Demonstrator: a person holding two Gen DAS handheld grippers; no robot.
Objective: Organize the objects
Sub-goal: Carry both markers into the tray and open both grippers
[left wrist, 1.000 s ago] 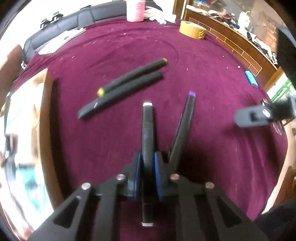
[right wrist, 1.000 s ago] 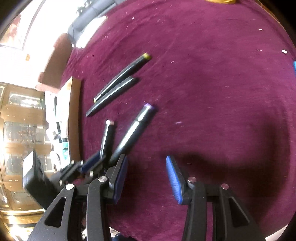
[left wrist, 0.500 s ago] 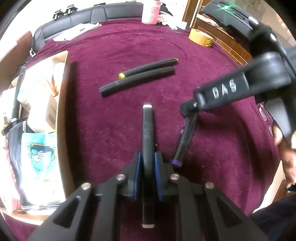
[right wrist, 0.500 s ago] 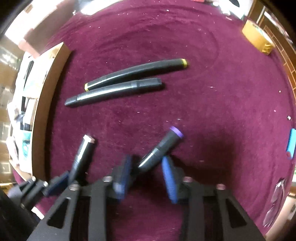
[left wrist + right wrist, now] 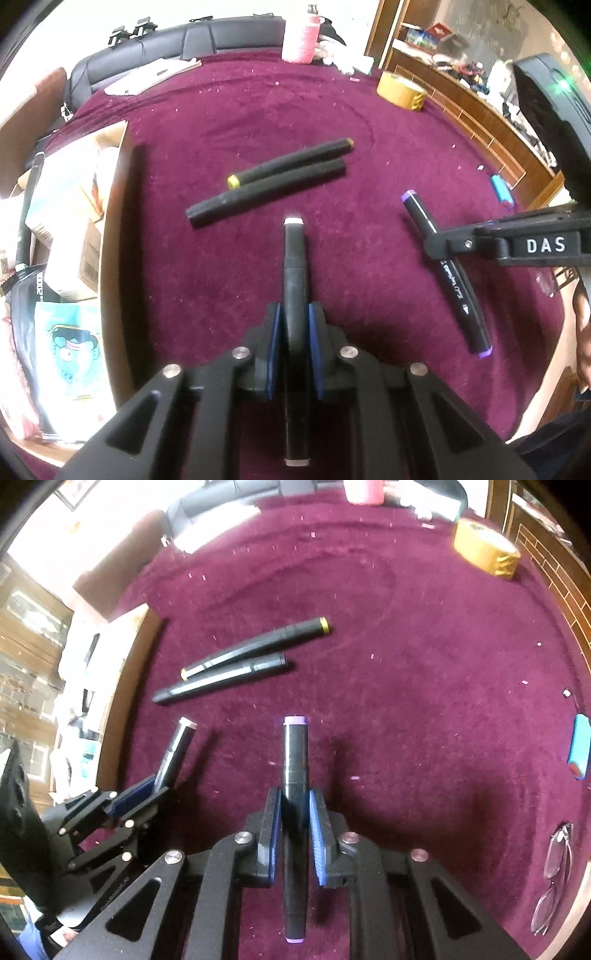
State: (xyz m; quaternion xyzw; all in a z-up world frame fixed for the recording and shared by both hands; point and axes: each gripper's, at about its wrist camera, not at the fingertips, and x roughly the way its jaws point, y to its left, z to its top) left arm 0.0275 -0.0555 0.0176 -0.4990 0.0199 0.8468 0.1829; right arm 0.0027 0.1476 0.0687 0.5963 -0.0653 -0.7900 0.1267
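The right gripper [image 5: 294, 825], open beside it a second ago, has closed on the purple-capped marker [image 5: 294, 753] and lifted it off the table [image 5: 424, 672]. The left gripper [image 5: 294, 341] stays clamped on the white-capped marker [image 5: 293, 258]. Both black markers now likely go beside the pair [image 5: 273, 177] lying parallel mid-table, nearer the left edge.

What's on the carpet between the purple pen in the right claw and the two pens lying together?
Nothing but bare maroon carpet, as the right wrist view shows. The purple-capped marker sits in the right gripper; the yellow-capped marker and plain black marker lie beyond.
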